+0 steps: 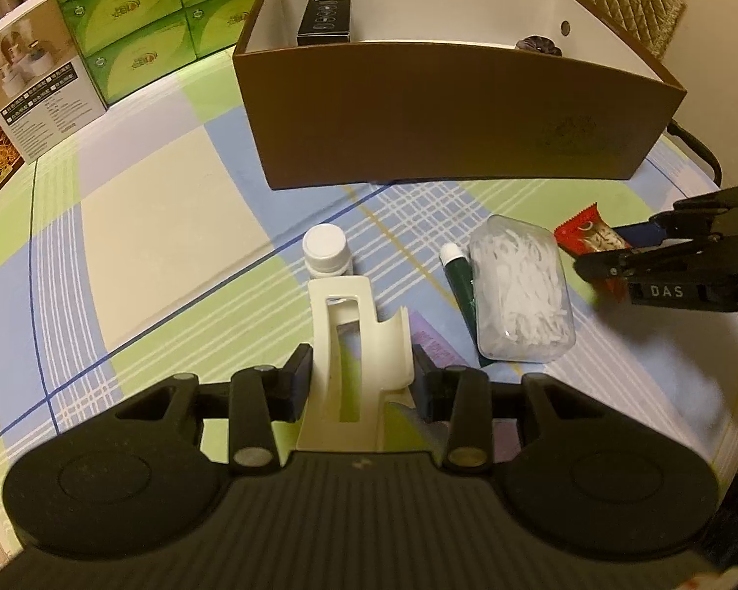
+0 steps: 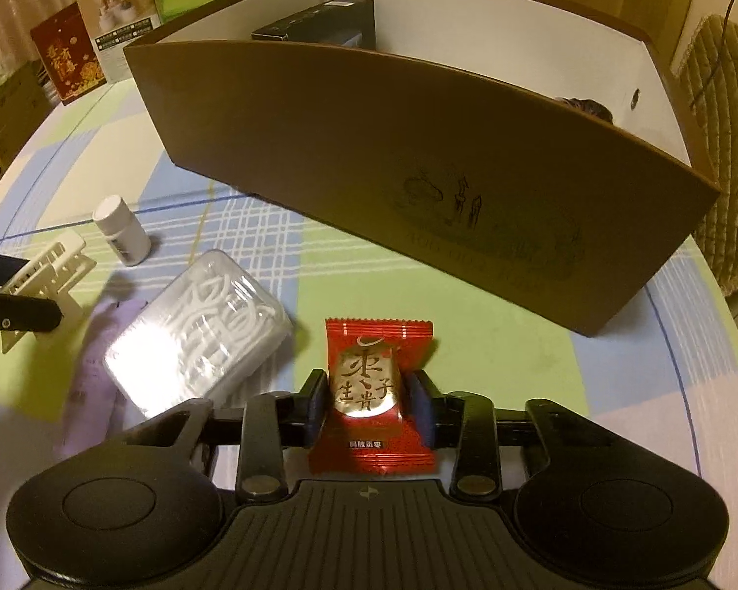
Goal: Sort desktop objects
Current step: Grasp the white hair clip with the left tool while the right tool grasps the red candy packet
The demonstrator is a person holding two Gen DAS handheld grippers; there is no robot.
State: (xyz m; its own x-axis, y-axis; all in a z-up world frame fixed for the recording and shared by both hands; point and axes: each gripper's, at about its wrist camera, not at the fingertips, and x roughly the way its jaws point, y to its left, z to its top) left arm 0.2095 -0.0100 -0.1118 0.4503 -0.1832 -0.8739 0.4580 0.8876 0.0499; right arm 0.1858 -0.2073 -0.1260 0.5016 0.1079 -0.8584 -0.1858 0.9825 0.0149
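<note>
Brown storage box ahead holds two items; right gripper clamps red candy packet, left gripper clamps cream plastic holder; bottle, floss-pick case, green tube remain unsorted.

A dark object in the brown box stays mostly hidden behind its front wall

Dim, warm light; fisheye-bowed edges, slight motion blur.

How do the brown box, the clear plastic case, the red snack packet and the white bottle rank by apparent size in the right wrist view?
1. brown box
2. clear plastic case
3. red snack packet, though nearness to the camera enlarges it
4. white bottle
</note>
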